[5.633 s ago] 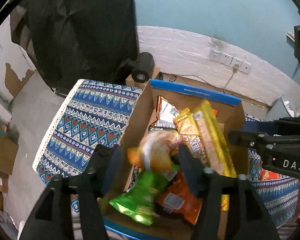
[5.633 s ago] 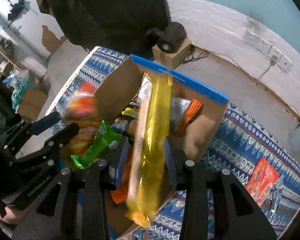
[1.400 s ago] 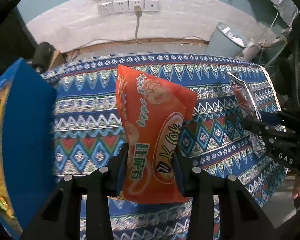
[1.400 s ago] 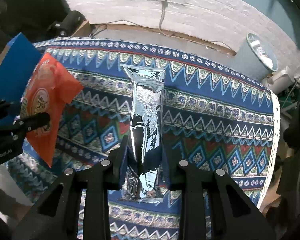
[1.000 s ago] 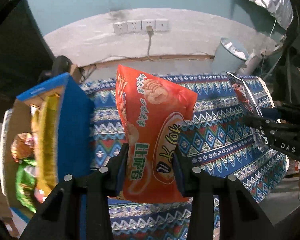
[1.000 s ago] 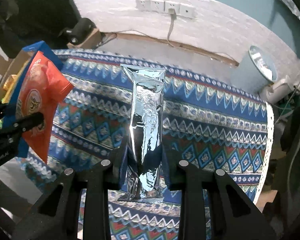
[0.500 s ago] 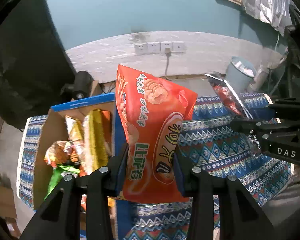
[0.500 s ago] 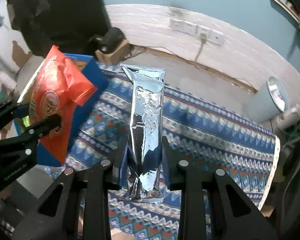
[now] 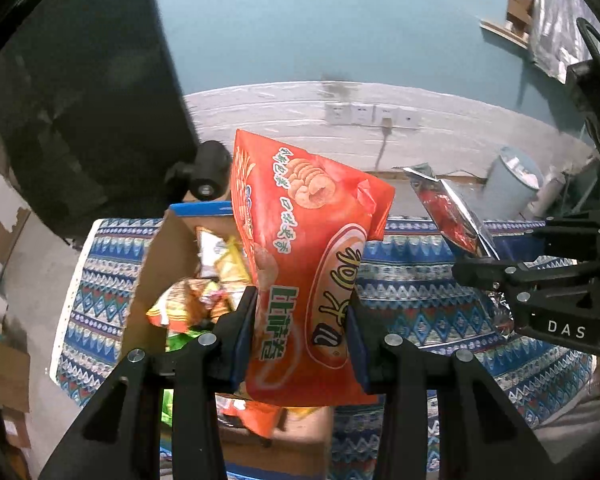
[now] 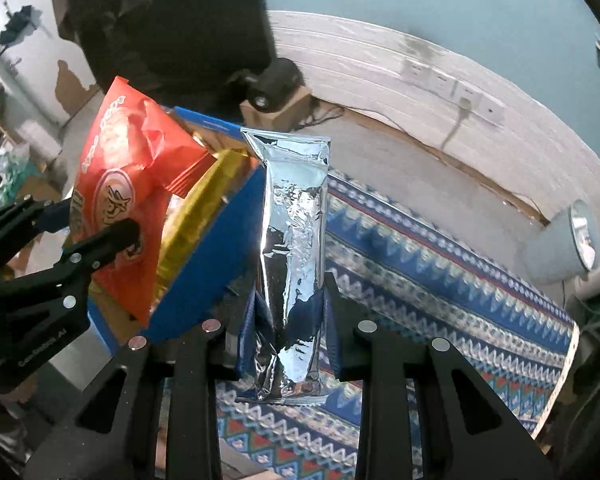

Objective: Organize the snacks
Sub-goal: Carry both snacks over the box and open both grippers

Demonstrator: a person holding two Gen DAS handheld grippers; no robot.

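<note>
My left gripper (image 9: 302, 340) is shut on an orange snack bag (image 9: 304, 264) and holds it upright above the open cardboard box (image 9: 156, 264), which holds several snack packets. The bag also shows in the right wrist view (image 10: 128, 200) over the box (image 10: 204, 264). My right gripper (image 10: 290, 316) is shut on a long silver foil packet (image 10: 294, 240), held upright just right of the box's blue wall. That packet's red side (image 9: 448, 212) shows in the left wrist view, in the right gripper (image 9: 484, 264).
A blue patterned cloth (image 10: 440, 276) covers the table. A grey bin (image 10: 564, 240) stands on the floor to the right. A black device on a small box (image 10: 272, 88) sits behind the table by the wall with sockets (image 9: 368, 114).
Both grippers have swung left from over the cloth toward the box, each still holding its packet. The orange bag now hangs over the box opening.
</note>
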